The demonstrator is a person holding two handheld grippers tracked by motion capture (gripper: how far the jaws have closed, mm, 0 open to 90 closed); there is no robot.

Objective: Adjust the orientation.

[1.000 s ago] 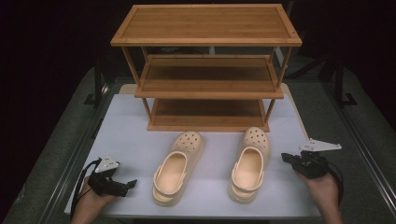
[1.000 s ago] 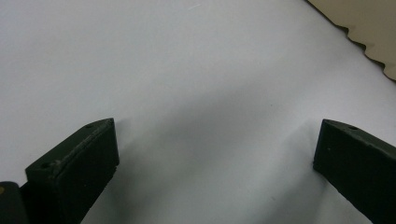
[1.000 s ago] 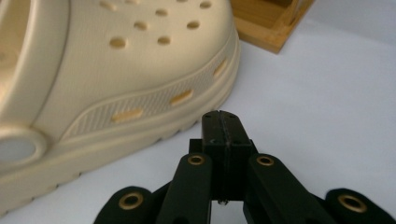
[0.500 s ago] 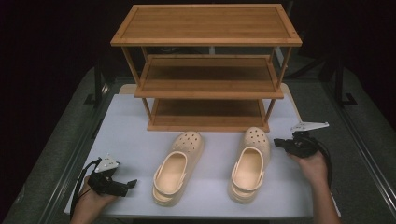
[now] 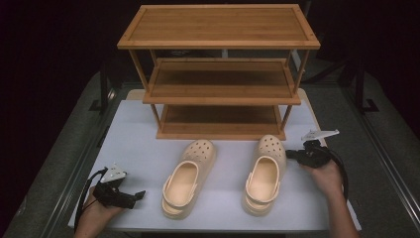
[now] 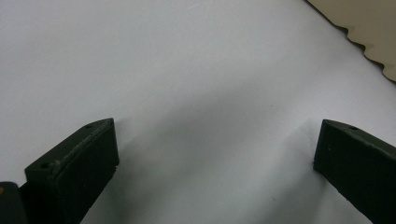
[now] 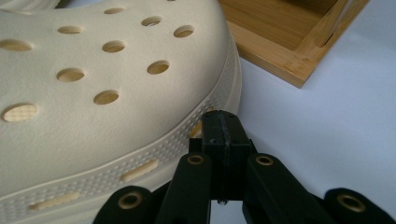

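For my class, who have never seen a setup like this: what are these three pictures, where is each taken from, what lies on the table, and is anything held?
A person holds hand-operated tongs in each hand; no robot arm. The high view looks down on a white table with a three-shelf wooden rack and two cream clogs, the left clog and the right clog. The other two cameras ride on the tongs. The left tongs rest open over bare table. The right tongs are shut, empty, their tip right at the right clog's sole edge. Nothing is held.
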